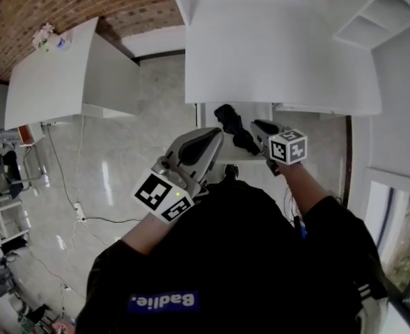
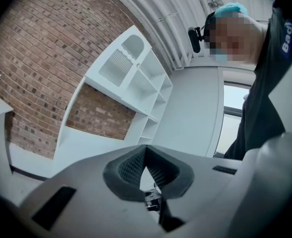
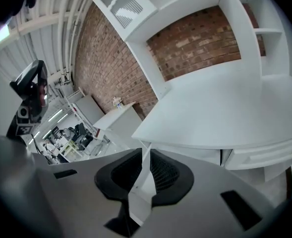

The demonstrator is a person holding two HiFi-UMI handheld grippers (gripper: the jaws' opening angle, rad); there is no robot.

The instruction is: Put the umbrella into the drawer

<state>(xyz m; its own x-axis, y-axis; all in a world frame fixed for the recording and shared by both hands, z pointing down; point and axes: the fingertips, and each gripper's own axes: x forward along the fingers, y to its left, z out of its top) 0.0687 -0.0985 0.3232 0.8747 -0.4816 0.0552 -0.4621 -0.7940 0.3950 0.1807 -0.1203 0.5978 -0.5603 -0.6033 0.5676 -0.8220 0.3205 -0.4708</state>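
Right gripper [image 3: 145, 165] empty; umbrella [image 1: 234, 127] in drawer [image 1: 206, 115]

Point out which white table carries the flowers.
The smaller table at far left, flowers on its corner; the big shelved desk ahead shows none.

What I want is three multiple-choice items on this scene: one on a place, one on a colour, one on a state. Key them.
1. The flowers stand: A on the white cabinet; B on a chair; C on a windowsill.
2. The wall is: A green; B red-brown brick; C black.
3. The left gripper is: A wide apart; B clamped on a cup; C shut, empty.
Key: A, they sit on the cabinet's top corner; B, brick courses show; C, its pads meet with nothing between.
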